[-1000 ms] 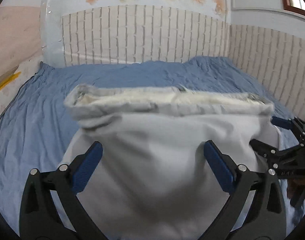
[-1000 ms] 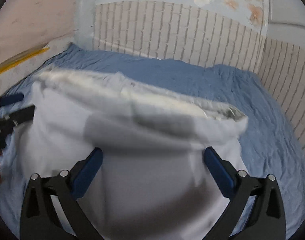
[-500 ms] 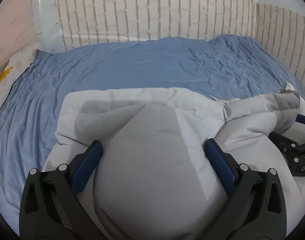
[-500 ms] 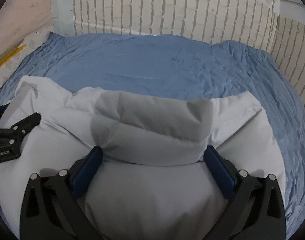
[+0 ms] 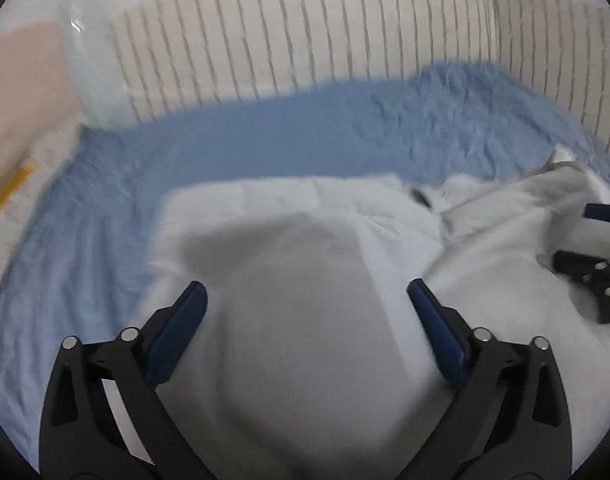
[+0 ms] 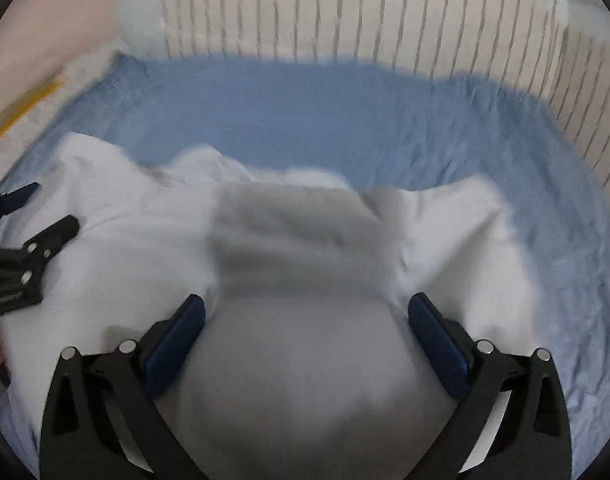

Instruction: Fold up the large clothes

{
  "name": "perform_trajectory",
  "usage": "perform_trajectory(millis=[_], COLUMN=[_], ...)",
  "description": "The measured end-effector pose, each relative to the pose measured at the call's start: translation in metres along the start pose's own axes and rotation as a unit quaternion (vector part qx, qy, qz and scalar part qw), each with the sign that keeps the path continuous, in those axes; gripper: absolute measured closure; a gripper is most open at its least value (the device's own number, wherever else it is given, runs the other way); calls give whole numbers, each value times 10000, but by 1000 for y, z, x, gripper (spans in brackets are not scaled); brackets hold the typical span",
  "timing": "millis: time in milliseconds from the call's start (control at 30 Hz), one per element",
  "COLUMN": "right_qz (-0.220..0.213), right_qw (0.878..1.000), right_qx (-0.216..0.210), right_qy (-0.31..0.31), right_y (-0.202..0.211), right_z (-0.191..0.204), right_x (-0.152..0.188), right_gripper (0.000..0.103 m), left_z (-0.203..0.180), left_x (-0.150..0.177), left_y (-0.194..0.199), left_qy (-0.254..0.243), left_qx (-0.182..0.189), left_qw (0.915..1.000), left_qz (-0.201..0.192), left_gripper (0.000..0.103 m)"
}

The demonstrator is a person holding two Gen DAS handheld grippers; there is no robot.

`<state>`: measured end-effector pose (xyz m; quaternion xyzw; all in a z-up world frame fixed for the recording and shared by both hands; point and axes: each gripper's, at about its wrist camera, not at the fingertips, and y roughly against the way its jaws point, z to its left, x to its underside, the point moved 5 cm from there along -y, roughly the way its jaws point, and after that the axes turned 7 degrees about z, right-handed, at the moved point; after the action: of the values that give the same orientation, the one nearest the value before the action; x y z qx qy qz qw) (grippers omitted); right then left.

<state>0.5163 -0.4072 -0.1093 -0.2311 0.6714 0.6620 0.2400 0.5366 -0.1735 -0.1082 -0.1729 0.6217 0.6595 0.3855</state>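
A pale grey padded garment (image 5: pixel 305 360) lies bunched on the blue bed sheet (image 5: pixel 265 140), and both views are blurred by motion. My left gripper (image 5: pixel 307 290) is open, its blue pads spread wide over the garment's left part. My right gripper (image 6: pixel 307 303) is also open above the garment (image 6: pixel 305 380), over its right part. Each gripper shows in the other's view: the right gripper (image 5: pixel 577 234) at the far right edge, the left gripper (image 6: pixel 51 208) at the far left. Neither holds any cloth.
The blue sheet (image 6: pixel 305 120) spreads beyond the garment to a brick-patterned wall (image 6: pixel 345 12) at the back and right. On the left, a pale strip with a yellow band (image 5: pixel 13 188) borders the bed.
A second ago the garment's folded edge stood raised in front of both grippers. It has dropped flat onto the bed. Both views have since tilted upward, showing more wall.
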Motion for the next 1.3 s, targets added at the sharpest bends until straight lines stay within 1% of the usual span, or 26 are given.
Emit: perform_trajectory(millis=[33,100,133,200,233,300,367,433,467,500,533,567,633,700,800,833,867,900,933,967,1000,1067,1100,1133,1200,1300], right_qz=[-269,-515,-571,-679,-746,-881,-940,-1096,-1221,-1317,-1350,-1368,-1517,-1742,-1657,-1412,-1460,-1761,-1939,-1987,-1903,-1863,-1906,-1929,-1992,-2036], right_qw=[9996,9986,9983,9973,9965,9947,9943,9933,9921,9909,9903,9896,9865,9818,9805,9820,9801,9756,9720,9704,9715,9707,9678,9661,9625,9579], right_qx=[-17,-76,-131,-116,-115,-126,-222,-171,-95,19,90,134,158,114,506,681,742,594,578,685,837,1144,1356,1441,1499,1299], right_qy=[61,67,11,-238,-349,-521,-444,-312,-279,-288,-324,-416,-594,-744,-927,-1052,-1119,-1169,-1192,-1192,-1137,-998,-934,-929,-1069,-1553], right_y=[26,63,84,120,133,165,189,218,233,244,249,254,268,285,298,297,305,322,334,343,345,350,356,360,367,372], right_z=[3,8,11,19,21,33,45,58,61,61,60,56,54,54,53,52,52,50,50,50,50,49,47,44,32,12], right_x=[16,50,79,133,153,194,221,240,248,255,257,262,267,270,274,275,277,280,283,285,287,289,291,294,301,308], right_gripper=[2,2,2,2,2,2,2,2,2,2,2,2,2,2,2,2,2,2,2,2,2,2,2,2,2,2], left_z=[-1,-2,-3,-2,-4,-9,-14,-17,-25,-23,-25,-17,-16,-17,-8,-10,-15,-20,-26,-35,-43,-56,-60,-60,-54,-34], left_x=[13,39,60,96,111,148,180,204,210,218,223,232,241,249,261,260,259,258,255,252,251,248,246,246,245,246], left_y=[35,85,119,166,182,222,258,290,298,312,320,330,332,326,329,325,323,322,319,315,312,309,309,308,307,301], left_qy=[-4,115,345,768,903,1227,1357,1147,974,899,918,1009,1340,1503,1865,1855,1762,1637,1467,1305,1091,721,619,576,700,1161], left_qx=[-142,-136,-64,96,131,14,-119,-242,-284,-280,-198,-113,48,-26,-77,-103,-174,-223,-319,-397,-483,-594,-633,-638,-576,-483], left_qw=[9991,9969,9946,9912,9900,9851,9811,9815,9830,9834,9833,9826,9803,9810,9757,9765,9788,9812,9843,9868,9894,9921,9923,9924,9925,9900], left_qz=[-398,-771,-972,-1074,-1077,-1209,-1373,-1515,-1532,-1551,-1557,-1552,-1448,-1226,-1149,-1093,-1029,-996,-928,-871,-826,-842,-868,-886,-822,-640], left_gripper=[5,3,3,3,3,3,3,3,3,3,3,3,3,3,3,3,3,3,3,3,3,3,3,3,3,3])
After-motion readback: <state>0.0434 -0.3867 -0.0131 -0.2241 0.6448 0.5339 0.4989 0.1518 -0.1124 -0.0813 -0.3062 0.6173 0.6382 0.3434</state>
